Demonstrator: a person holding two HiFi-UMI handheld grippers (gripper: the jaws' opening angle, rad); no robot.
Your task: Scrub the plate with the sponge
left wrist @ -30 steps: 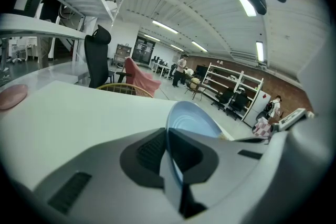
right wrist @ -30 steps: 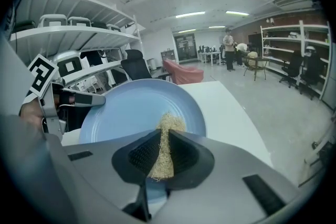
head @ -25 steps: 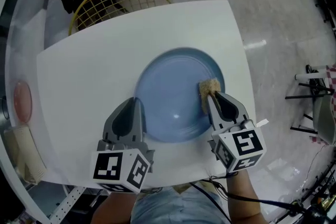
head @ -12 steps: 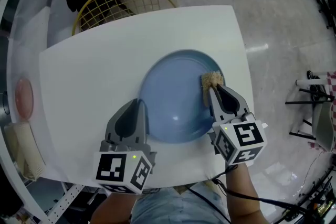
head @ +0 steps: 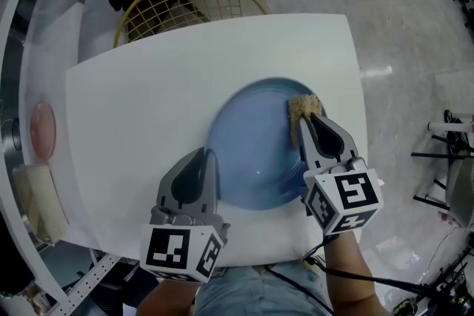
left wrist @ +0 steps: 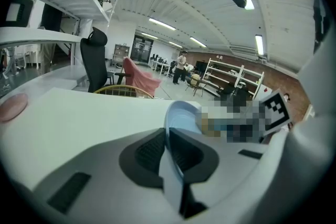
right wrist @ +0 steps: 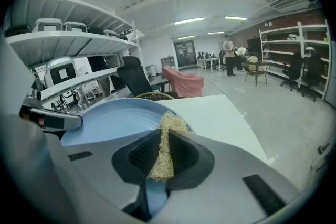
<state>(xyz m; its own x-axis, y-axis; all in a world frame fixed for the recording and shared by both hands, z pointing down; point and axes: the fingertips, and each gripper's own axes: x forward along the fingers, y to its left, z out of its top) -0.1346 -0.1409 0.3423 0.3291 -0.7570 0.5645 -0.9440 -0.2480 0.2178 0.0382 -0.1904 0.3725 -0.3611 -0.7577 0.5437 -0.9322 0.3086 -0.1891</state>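
Left tongs (head: 209, 155) pinched on the rim of the blue plate (head: 252, 148) at its 7 o'clock, steadying it; right tongs (head: 305, 122) clamped on the tan sponge (head: 301, 106), which presses on the plate's inner rim near 2 o'clock. Scrub reads as under way, but no foam or soil marks what is done, so I judge the middle and left side remain. White matte bench (head: 141, 100); yellow wire chair (head: 185, 0) beyond at 11 o'clock, glossy floor (head: 400, 26), shelving in an open workshop.
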